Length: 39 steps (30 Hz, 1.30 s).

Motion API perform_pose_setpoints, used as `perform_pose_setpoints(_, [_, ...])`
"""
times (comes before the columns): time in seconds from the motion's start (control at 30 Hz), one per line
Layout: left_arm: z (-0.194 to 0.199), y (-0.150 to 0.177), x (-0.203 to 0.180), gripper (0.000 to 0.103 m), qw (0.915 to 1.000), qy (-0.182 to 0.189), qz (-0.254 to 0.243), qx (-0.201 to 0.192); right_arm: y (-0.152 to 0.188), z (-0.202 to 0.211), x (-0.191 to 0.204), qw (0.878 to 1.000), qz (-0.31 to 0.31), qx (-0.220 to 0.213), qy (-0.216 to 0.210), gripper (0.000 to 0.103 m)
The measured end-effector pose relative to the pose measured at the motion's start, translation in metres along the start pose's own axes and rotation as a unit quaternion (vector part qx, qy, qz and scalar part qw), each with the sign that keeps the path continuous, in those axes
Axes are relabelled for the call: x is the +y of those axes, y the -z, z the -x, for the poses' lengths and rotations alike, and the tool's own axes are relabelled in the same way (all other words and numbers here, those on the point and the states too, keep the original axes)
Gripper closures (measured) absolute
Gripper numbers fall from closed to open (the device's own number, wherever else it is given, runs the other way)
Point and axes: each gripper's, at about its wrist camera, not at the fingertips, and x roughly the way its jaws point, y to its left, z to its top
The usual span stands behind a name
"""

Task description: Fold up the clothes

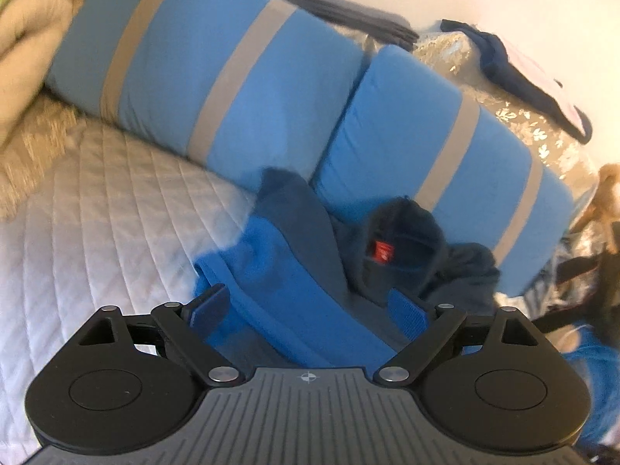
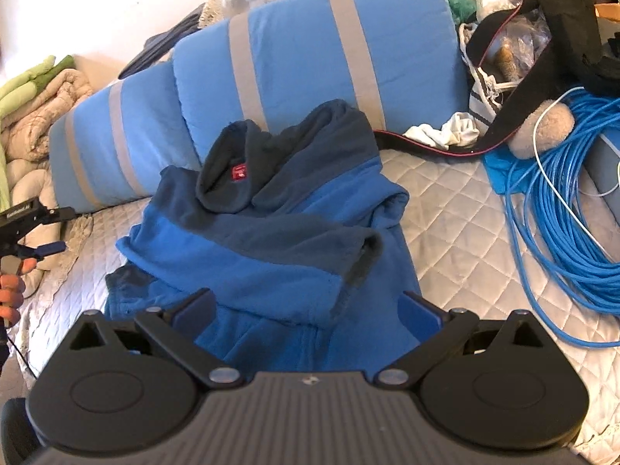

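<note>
Blue fleece [image 2: 271, 232], two-toned, lies crumpled on the quilt [image 2: 445, 209] in front of us, its darker navy collar and a small red tag [image 2: 239, 172] uppermost. The collar end rests against two blue pillows [image 2: 302, 62] with grey stripes; the lighter body runs down toward our grippers.

We hold the left gripper [image 1: 310, 312] just over the fleece, jaws spread wide, fabric lying between and beneath the blue pads [image 1: 407, 316] but not pinched. In the right view that same gripper [image 2: 54, 228] shows at the far left edge, a hand [image 2: 11, 290] on its handle, jaws apart and empty.

The right gripper [image 2: 306, 310] hovers over the lower body of the fleece, jaws also wide; the cloth passes under them and nothing is clamped.

To the right of the fleece: a coil of blue cable [image 2: 562, 213] on the quilt, a black strap [image 2: 523, 112], a white rag [image 2: 445, 131]. To the left: a beige blanket [image 2: 42, 108] heaped beside the pillows. A dark folded garment [image 1: 348, 11] sits behind the pillows.
</note>
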Motion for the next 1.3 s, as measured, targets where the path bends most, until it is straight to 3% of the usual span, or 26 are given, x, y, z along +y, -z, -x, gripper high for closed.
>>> perform_pose_setpoints(0.1, [-0.001, 0.0, -0.004, 0.014, 0.9997, -0.01, -0.01, -0.021, -0.011, -0.013, -0.002, 1.0, 0.01, 0.004, 0.009, 0.0])
perform_pose_setpoints(0.2, [-0.011, 0.003, 0.001, 0.014, 0.9987, -0.013, 0.042, -0.026, -0.021, -0.03, -0.002, 1.0, 0.011, 0.003, 0.01, 0.0])
perform_pose_setpoints(0.3, [-0.034, 0.015, 0.009, 0.014, 0.9944, 0.02, 0.103, -0.016, -0.03, -0.055, 0.001, 1.0, -0.005, -0.001, -0.006, 0.0])
perform_pose_setpoints(0.43, [-0.062, 0.039, 0.013, 0.014, 0.991, 0.032, 0.13, -0.006, -0.041, -0.096, 0.021, 1.0, -0.005, -0.016, -0.014, 0.0])
perform_pose_setpoints(0.5, [-0.069, 0.053, 0.015, 0.014, 0.9907, 0.035, 0.131, -0.013, -0.046, -0.117, 0.032, 0.999, -0.002, -0.024, -0.021, 0.0])
perform_pose_setpoints(0.6, [-0.074, 0.053, 0.006, 0.014, 0.9928, 0.002, 0.119, 0.009, -0.054, -0.148, 0.049, 0.999, 0.002, -0.034, -0.035, 0.001])
perform_pose_setpoints(0.77, [-0.064, 0.048, 0.002, 0.014, 0.996, 0.03, 0.084, -0.006, -0.069, -0.201, 0.072, 0.998, -0.006, -0.039, -0.054, 0.004])
perform_pose_setpoints(0.97, [-0.076, 0.052, 0.018, 0.014, 0.9927, 0.016, 0.112, 0.042, -0.083, -0.262, 0.1, 0.997, -0.011, -0.033, -0.074, 0.01])
perform_pose_setpoints(1.23, [-0.075, 0.051, 0.021, 0.014, 0.9929, 0.021, 0.106, 0.049, -0.093, -0.331, 0.095, 0.995, -0.09, -0.009, -0.031, 0.015])
perform_pose_setpoints(1.3, [-0.077, 0.049, 0.02, 0.014, 0.9926, 0.023, 0.107, 0.052, -0.095, -0.34, 0.092, 0.995, -0.095, -0.006, -0.024, 0.03])
